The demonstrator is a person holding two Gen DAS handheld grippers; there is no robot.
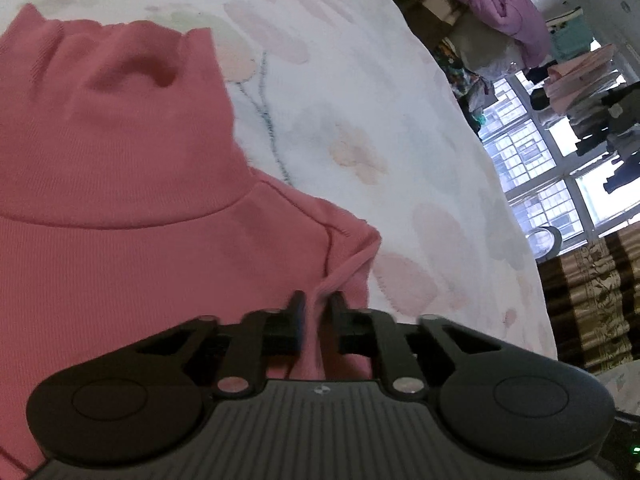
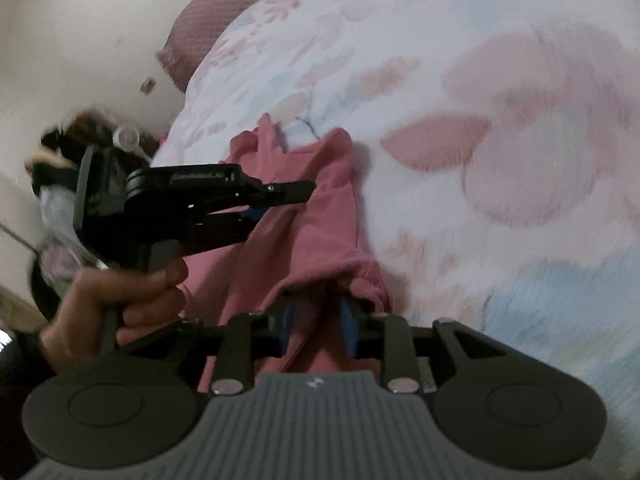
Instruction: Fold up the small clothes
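pink top on floral bedspread — left gripper pinching its edge

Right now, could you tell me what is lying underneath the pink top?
The pink top lies on a floral bedsheet, which shows all around it. Whatever is directly beneath the fabric is covered, so I cannot tell.

I see soft daylight coming from the window, which glares white. The room looks a bit dim. The bed beyond my right hand-held gripper is smeared with blur. Edges bend and go dark.
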